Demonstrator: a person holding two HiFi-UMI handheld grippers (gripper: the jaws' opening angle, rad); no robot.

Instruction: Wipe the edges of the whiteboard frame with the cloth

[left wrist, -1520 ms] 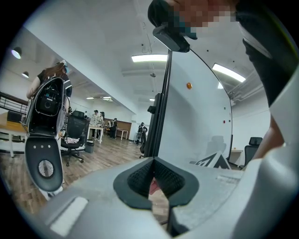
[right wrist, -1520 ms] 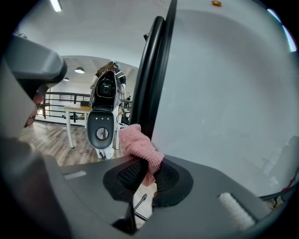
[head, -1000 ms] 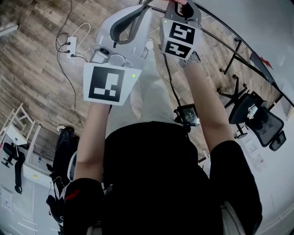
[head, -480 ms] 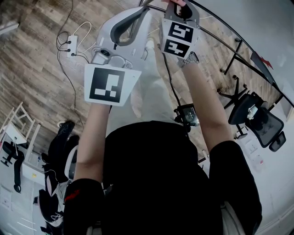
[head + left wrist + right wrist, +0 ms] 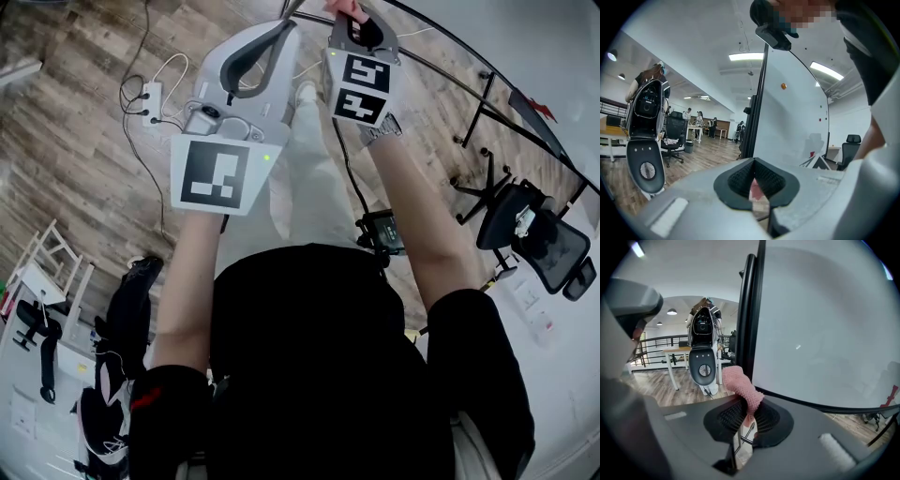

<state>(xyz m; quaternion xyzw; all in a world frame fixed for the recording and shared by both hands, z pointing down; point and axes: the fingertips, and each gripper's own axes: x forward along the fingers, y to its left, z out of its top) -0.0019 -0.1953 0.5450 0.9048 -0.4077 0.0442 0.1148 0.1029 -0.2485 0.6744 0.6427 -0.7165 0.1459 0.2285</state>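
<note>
1 pink cloth [image 5: 743, 385] sat pinched in the right gripper [image 5: 747, 416], its tuft up against the whiteboard's black frame [image 5: 749, 310]. The left gripper [image 5: 757, 180], jaws narrowed to 1 slit, faced that frame too.

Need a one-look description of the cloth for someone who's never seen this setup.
Find the big whiteboard and the black upright frame edge on its left in the right gripper view. Just in front of that edge, a small cloth sticks up from the shut jaws of the right gripper. It is the only soft, pink, knitted thing there.
</note>
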